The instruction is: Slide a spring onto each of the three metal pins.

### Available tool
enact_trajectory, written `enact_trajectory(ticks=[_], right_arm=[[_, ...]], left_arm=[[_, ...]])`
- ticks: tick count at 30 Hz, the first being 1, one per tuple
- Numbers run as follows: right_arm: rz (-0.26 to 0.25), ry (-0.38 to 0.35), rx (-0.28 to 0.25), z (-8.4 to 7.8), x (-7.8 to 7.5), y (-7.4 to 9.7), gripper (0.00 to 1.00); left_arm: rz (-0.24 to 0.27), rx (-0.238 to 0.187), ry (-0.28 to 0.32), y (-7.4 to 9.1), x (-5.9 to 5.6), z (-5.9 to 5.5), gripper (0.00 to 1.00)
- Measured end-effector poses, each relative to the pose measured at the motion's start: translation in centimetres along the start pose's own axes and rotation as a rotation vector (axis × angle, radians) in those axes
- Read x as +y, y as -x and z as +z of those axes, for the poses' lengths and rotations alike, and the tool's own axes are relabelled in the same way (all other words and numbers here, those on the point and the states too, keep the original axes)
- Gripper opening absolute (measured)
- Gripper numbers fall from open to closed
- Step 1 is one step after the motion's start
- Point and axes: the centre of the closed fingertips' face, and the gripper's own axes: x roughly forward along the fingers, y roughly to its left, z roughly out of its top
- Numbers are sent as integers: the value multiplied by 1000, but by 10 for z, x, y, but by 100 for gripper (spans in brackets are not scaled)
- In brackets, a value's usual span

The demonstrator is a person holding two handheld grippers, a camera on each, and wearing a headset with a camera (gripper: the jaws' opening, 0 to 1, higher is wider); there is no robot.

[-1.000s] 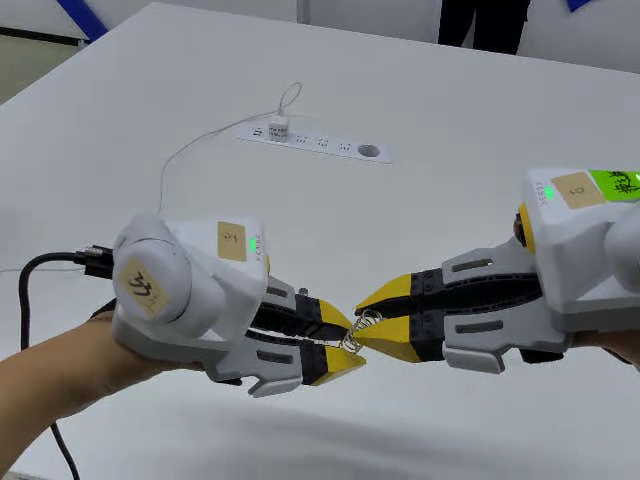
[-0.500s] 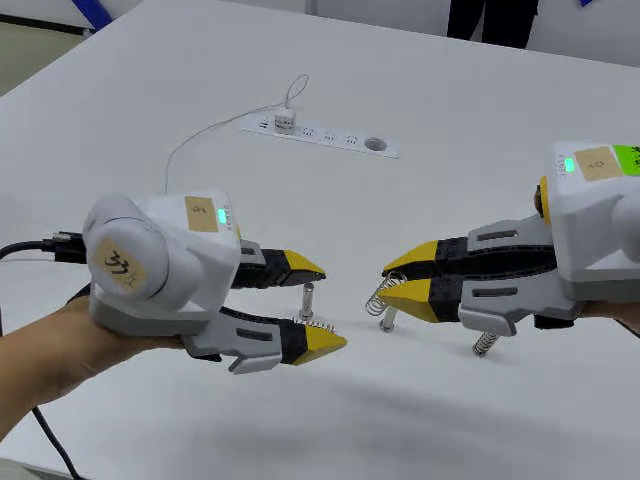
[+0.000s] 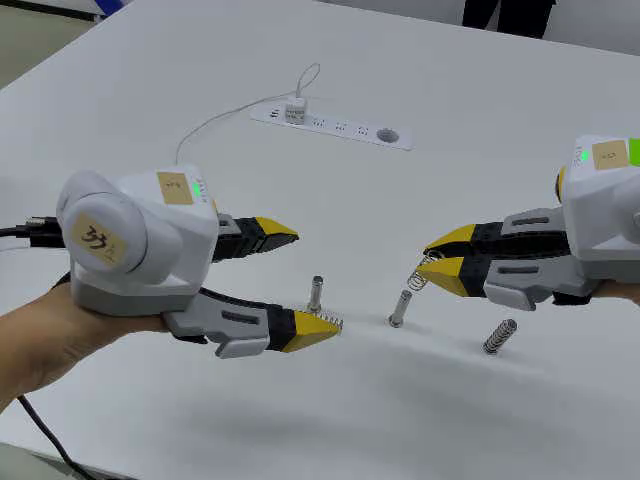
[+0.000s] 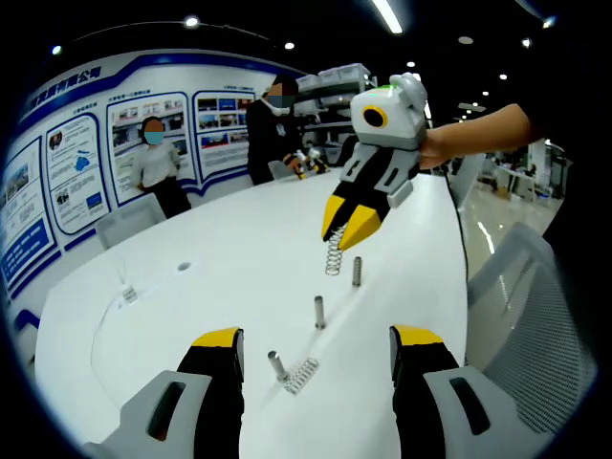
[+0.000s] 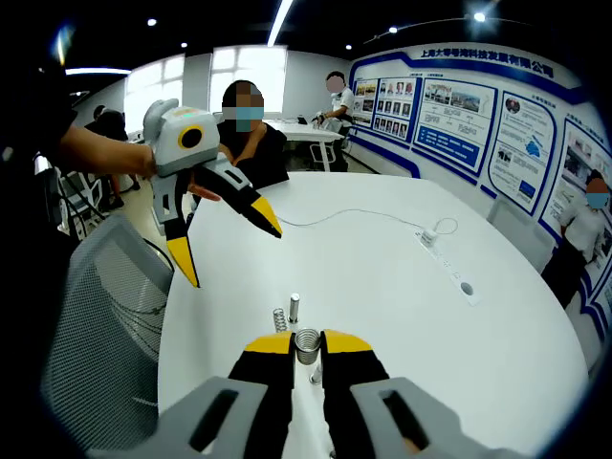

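Pinched spring (image 3: pixel 422 275) in R claw (image 3: pixel 432 258), centre-right, coil end dangling free just up-right of mid pin (image 3: pixel 398 308), prob. to drop over it. Held L claw (image 3: pixel 316 281) wide, lower left, around left pin (image 3: pixel 316 293). Found 2nd spring (image 3: pixel 331 321) on tabletop (image 3: pixel 200 80) beside it.

White table (image 3: pixel 480 110), left gripper (image 3: pixel 318 282) with jaws spread wide, first pin (image 3: pixel 316 293) upright and bare between them, loose spring (image 3: pixel 331 322) lying by the lower jaw tip, right gripper (image 3: pixel 430 258) pinching a dangling spring (image 3: pixel 422 276) near the bare second pin (image 3: pixel 399 308), standing spring (image 3: pixel 498 336) further right, power strip (image 3: pixel 330 125) behind.
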Motion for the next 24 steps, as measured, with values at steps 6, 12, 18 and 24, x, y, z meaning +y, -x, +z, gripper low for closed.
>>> enact_trajectory(ticks=[6,12,18,24], right_arm=[[-27,-24,8,-8,-10,-3,11],[-45,-54,18,-16,-17,-8,11],[-45,-91,19,-21,-20,-17,11],[-37,-117,24,-24,-20,-28,11]], left_arm=[[-16,17,18,-1,-3,-8,72],[-10,22,37,0,0,-11,74],[-3,26,49,2,2,-14,79],[16,26,86,3,7,-20,83]])
